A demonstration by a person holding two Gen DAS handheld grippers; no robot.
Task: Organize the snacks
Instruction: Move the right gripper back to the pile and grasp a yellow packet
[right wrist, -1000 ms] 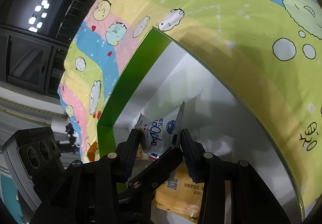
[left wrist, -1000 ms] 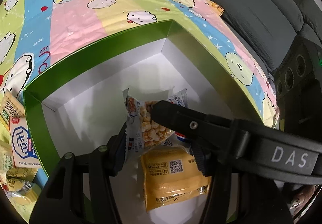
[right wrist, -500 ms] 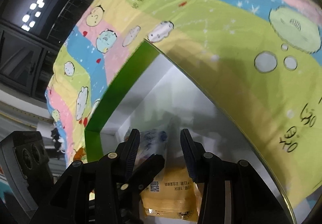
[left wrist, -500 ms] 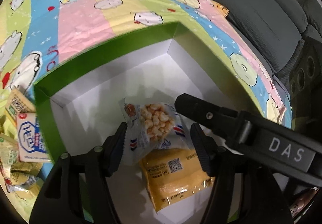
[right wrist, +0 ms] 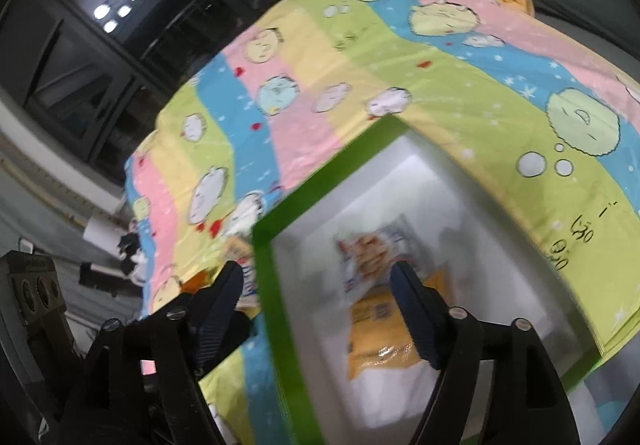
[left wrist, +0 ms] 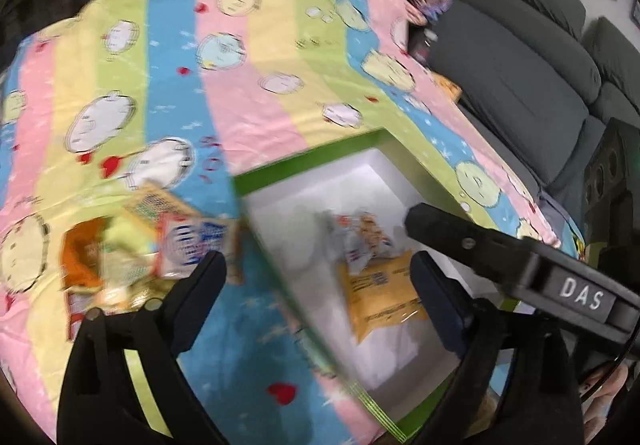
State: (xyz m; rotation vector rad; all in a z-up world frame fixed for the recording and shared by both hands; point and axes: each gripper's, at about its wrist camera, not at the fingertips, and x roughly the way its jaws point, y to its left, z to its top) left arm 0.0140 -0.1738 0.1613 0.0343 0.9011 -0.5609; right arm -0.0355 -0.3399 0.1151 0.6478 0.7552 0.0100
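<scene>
Striped cartoon-print cloth (left wrist: pixel 248 93) covers the tabletop. Both the left claw (left wrist: pixel 316 277) and the right claw (right wrist: pixel 316 285) are opening, empty. Ahead of them, the green-rimmed white box (left wrist: pixel 304 159) holds a yellow packet (left wrist: pixel 380 293) and a clear nut bag (left wrist: pixel 360 237); the blurred loose packets (left wrist: pixel 152 241), left of the left claw, probably remain.

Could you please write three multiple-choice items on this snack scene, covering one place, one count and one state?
1. Where does the yellow packet lie?
A. Inside the green-rimmed box
B. On the sofa
C. On the cloth among the loose snacks

2. How many packets show inside the box?
A. None
B. Two
C. Five

3. What is the left gripper holding?
A. The yellow packet
B. The box rim
C. Nothing

Answers:
1. A, it rests on the box's white floor in both wrist views.
2. B, the yellow packet and the clear packet of puffs lying partly over its far end.
3. C, its jaws are opening wide with nothing pressed between the fingers; the packets lie below in the box.
</scene>
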